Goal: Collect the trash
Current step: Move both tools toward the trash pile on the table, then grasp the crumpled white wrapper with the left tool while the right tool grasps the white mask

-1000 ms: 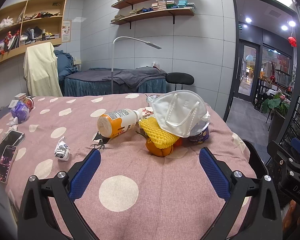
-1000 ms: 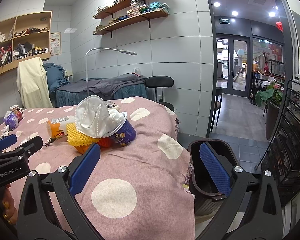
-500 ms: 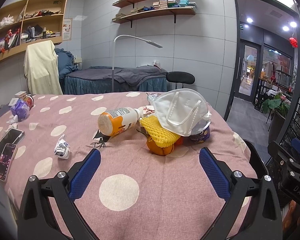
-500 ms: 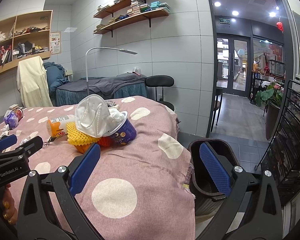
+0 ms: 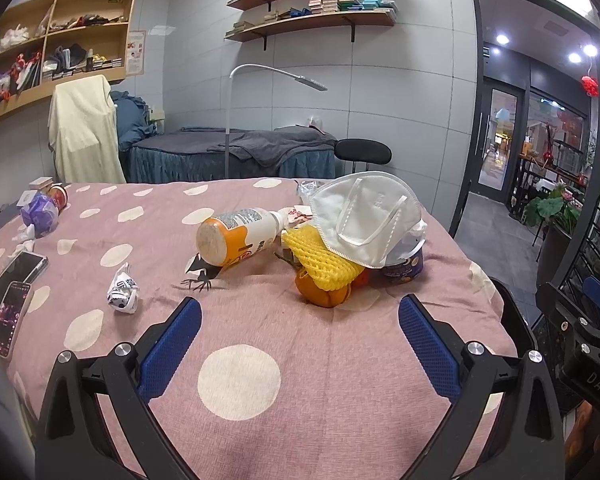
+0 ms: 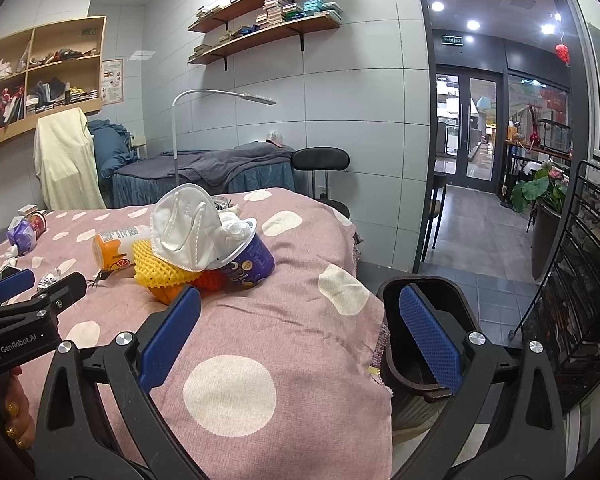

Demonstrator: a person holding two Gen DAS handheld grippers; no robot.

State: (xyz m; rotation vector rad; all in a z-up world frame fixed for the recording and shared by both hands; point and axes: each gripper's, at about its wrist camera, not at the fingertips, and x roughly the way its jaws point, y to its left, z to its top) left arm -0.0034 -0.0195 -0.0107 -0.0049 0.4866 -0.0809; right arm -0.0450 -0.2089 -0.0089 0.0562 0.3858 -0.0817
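Note:
A trash pile lies on the pink dotted bed cover point(image 5: 260, 320): a white face mask point(image 5: 364, 216), a yellow foam net point(image 5: 320, 256) over an orange point(image 5: 320, 298), a purple cup point(image 5: 404, 266) and a tipped orange-and-white bottle point(image 5: 236, 236). A crumpled wrapper point(image 5: 123, 290) lies apart to the left. My left gripper point(image 5: 296, 340) is open and empty, short of the pile. My right gripper point(image 6: 300, 328) is open and empty, over the bed's right edge. The pile also shows in the right wrist view, with the mask point(image 6: 186, 228) on top. A dark trash bin point(image 6: 428, 344) stands beside the bed.
Two phones point(image 5: 10, 300) lie at the bed's left edge. A purple packet point(image 5: 40, 208) and small jars sit far left. A black metal rack point(image 6: 572, 300) stands right of the bin. A massage bed, lamp and black stool stand behind.
Both grippers stay open and almost still. The left view has shifted very slightly; nothing on the bed has moved.

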